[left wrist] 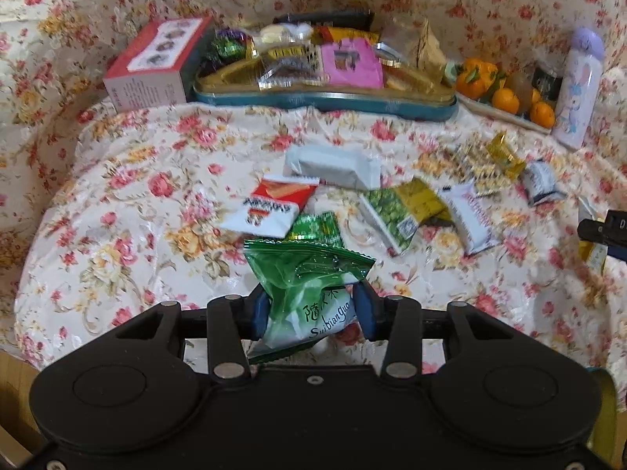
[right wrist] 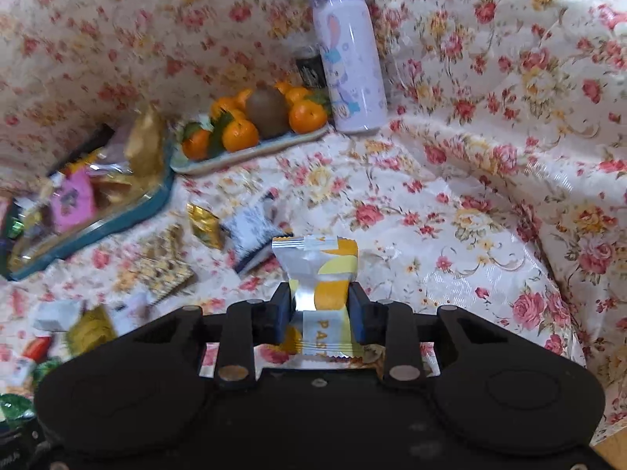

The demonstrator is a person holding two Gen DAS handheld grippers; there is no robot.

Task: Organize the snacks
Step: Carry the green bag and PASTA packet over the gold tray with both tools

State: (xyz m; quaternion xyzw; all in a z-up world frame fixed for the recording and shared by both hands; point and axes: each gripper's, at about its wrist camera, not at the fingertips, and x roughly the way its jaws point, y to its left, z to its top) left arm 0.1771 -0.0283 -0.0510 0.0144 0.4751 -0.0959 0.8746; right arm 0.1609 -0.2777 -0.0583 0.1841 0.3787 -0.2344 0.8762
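My left gripper (left wrist: pixel 312 305) is shut on a green snack packet (left wrist: pixel 309 286) and holds it above the floral cloth. My right gripper (right wrist: pixel 319 305) is shut on a silver and orange pastry packet (right wrist: pixel 319 270), also lifted off the cloth. Several loose snack packets lie on the cloth ahead: a red and white one (left wrist: pixel 274 205), a white one (left wrist: pixel 333 166), a green one (left wrist: pixel 388 213). A teal tin tray (left wrist: pixel 325 100) full of snacks stands at the back; it also shows in the right wrist view (right wrist: pixel 98 227) at the left.
A red and white box (left wrist: pixel 153 64) stands left of the tray. A plate of oranges (right wrist: pixel 250 125) and a lilac bottle (right wrist: pixel 348 58) stand at the back right. The right gripper's tip (left wrist: pixel 603 231) shows at the left wrist view's right edge.
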